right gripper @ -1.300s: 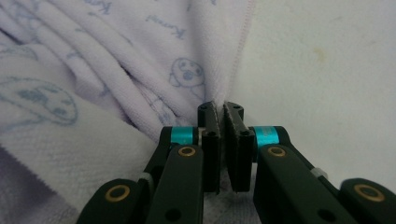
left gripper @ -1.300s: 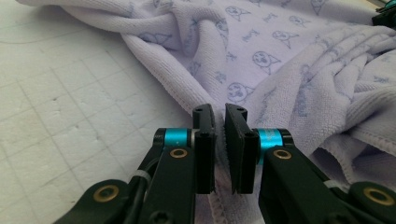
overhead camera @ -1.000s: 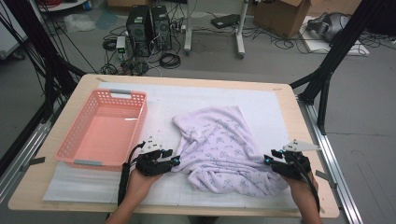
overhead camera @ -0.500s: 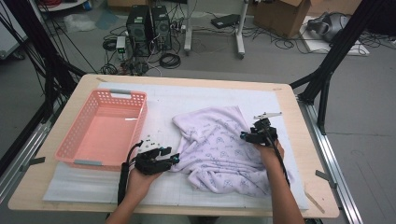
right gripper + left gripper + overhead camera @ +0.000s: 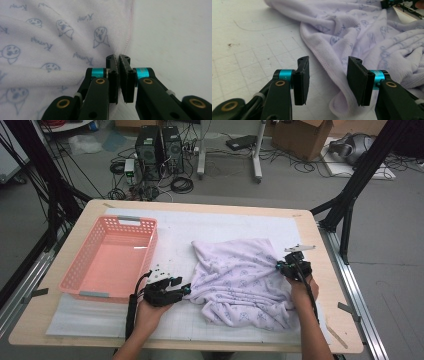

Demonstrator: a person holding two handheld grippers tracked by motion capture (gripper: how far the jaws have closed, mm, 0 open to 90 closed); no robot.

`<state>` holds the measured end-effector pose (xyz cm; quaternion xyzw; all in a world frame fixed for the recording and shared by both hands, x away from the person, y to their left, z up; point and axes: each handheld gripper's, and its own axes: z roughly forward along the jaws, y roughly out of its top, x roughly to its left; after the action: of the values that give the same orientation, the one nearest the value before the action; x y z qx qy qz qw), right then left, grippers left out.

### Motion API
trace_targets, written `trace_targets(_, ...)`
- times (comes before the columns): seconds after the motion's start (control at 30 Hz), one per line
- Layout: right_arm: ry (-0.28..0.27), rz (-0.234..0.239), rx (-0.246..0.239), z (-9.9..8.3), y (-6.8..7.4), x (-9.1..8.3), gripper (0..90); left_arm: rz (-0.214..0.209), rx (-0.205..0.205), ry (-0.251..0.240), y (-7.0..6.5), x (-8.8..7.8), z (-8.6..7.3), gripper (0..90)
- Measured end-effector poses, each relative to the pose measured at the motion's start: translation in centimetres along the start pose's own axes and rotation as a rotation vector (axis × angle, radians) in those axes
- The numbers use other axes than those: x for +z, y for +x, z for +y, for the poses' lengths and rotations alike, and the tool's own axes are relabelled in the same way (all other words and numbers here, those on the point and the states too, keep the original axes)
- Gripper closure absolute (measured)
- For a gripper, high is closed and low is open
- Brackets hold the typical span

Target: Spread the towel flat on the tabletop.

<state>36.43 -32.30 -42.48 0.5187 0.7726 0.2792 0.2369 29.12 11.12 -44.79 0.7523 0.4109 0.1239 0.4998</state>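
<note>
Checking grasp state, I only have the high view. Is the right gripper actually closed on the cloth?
Observer: Yes. In the right gripper view the right gripper has just closed, and its jaws pinch the cloth right at its pink-stitched hem.
Operator: And the left one? It looks parked at the near corner.
Observer: The left gripper is open. A fold of the cloth's edge lies between the jaws, but the pads are not pressing on it.
Operator: Anything under the cloth there?
Observer: Just the white gridded mat, with a small dark stain on it beside the cloth.
</note>
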Motion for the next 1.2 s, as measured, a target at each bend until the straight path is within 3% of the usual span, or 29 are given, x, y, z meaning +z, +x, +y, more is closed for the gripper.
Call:
trace_targets(0.07,0.012,-0.033,0.01,-0.8,-0.8,-0.6,86.0,-0.004,0.005,0.006,-0.1,0.1,0.0,52.7)
trace_targets(0.13,-0.004,-0.022,0.061,-1.8,-1.6,-1.1,84.2,0.003,0.015,0.001,-0.2,0.3,0.0,52.3)
trace_targets(0.37,-0.142,0.053,0.11,-3.7,-1.9,-2.7,58.1,0.0,-0.008,-0.002,0.1,0.8,0.4,51.1)
trace_targets(0.5,-0.237,0.096,0.158,-3.7,-1.9,-4.0,53.3,0.003,-0.015,-0.008,0.3,1.4,1.2,50.0)
trace_targets(0.57,-0.268,0.114,0.158,-3.5,-1.8,-4.5,53.2,0.004,-0.024,-0.005,0.5,1.8,1.9,48.9)
trace_targets(0.63,-0.275,0.128,0.154,-3.4,-1.7,-4.5,52.9,0.009,-0.042,-0.038,0.8,2.4,2.8,48.6)
trace_targets(0.8,-0.267,0.152,0.124,-3.4,-1.1,-4.3,53.1,0.017,-0.07,-0.013,1.4,4.7,5.6,47.7)
trace_targets(0.9,-0.257,0.161,0.109,-3.3,-0.8,-4.1,53.2,0.025,-0.055,-0.005,1.3,6.5,6.5,48.2)
trace_targets(1.0,-0.256,0.17,0.102,-3.3,-0.8,-4.1,53.2,0.049,-0.03,0.052,1.5,8.4,6.9,49.9)
trace_targets(1.17,-0.263,0.178,0.106,-3.4,-1.1,-4.2,53.2,0.047,0.0,0.124,1.4,10.5,6.4,57.2)
trace_targets(1.2,-0.265,0.179,0.111,-3.4,-1.1,-4.2,53.2,0.047,0.026,0.138,1.1,10.7,6.3,64.8)
